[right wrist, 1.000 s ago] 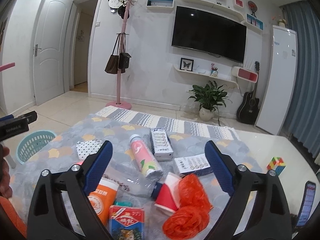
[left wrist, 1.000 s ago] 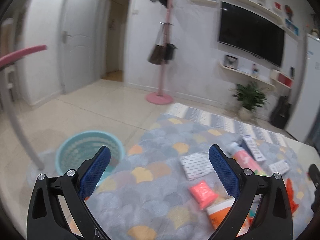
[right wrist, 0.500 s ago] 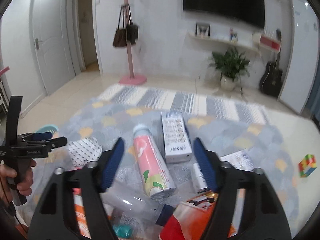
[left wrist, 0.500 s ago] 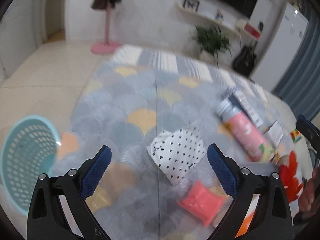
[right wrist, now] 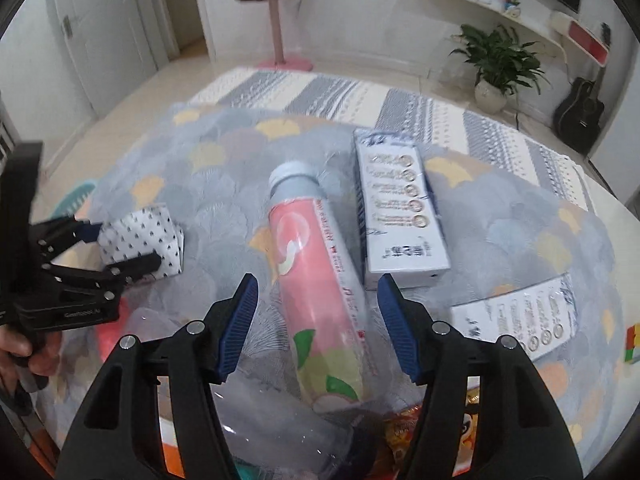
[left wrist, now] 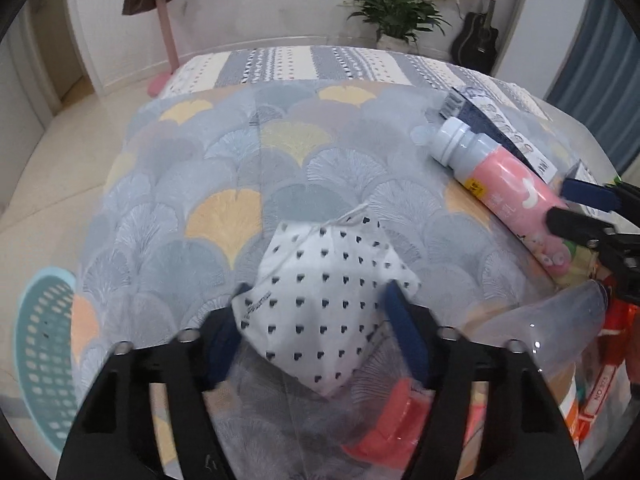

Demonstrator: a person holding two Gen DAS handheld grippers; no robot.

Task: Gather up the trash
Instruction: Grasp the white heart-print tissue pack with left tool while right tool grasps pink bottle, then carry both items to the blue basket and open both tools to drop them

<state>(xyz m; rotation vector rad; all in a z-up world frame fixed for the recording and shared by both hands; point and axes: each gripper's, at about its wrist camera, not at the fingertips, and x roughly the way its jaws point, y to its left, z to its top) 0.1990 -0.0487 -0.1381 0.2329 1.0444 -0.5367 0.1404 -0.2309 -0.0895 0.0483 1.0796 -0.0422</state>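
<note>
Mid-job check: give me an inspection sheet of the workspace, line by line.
Surface: fan-patterned cloth under clear film.
Job's things: dotted paper bag; pink bottle lying flat; white carton; clear bottle; red pack; teal basket on the floor.
Clutter: colour cube at the cloth's edge.
Grippers: left gripper has just been closing, pads at the bag's sides; right gripper open astride the pink bottle.
Cables: nothing seen.
Surroundings: plant, guitar, pink coat stand, striped rug.
</note>
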